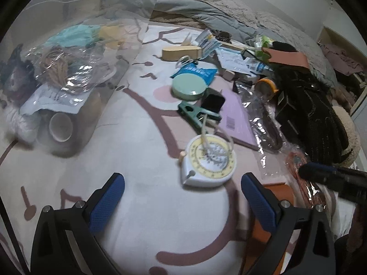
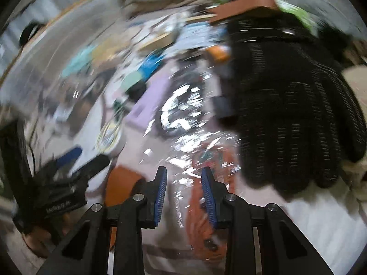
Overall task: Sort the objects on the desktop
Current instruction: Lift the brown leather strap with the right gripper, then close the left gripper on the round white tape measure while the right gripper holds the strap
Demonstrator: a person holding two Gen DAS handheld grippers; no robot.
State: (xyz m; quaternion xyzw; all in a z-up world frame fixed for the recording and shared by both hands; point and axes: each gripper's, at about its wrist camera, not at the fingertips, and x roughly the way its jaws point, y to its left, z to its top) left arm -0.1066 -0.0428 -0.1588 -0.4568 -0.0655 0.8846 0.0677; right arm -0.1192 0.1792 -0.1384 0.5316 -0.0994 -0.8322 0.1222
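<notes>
A white round tape measure [image 1: 209,160] with a yellow dial and a cream cord lies on the patterned mat, just beyond my left gripper [image 1: 182,178]. That gripper stands wide open and holds nothing. The right wrist view is blurred. There my right gripper [image 2: 184,171] has its jaws a narrow way apart, closed on a crinkled clear packet [image 2: 195,197] with orange cord inside. The packet [image 1: 298,162] and the right gripper's dark tip [image 1: 307,171] also show at the right of the left wrist view. A black knitted glove [image 2: 298,114] lies just right of the packet.
A clear plastic box [image 1: 91,119] at the left holds a bagged item, papers and a cup. Past the tape measure lie a green clip [image 1: 195,114], a green round case [image 1: 189,84], a purple booklet [image 1: 236,119] and mixed clutter. An orange flat piece [image 1: 277,192] lies near my right finger.
</notes>
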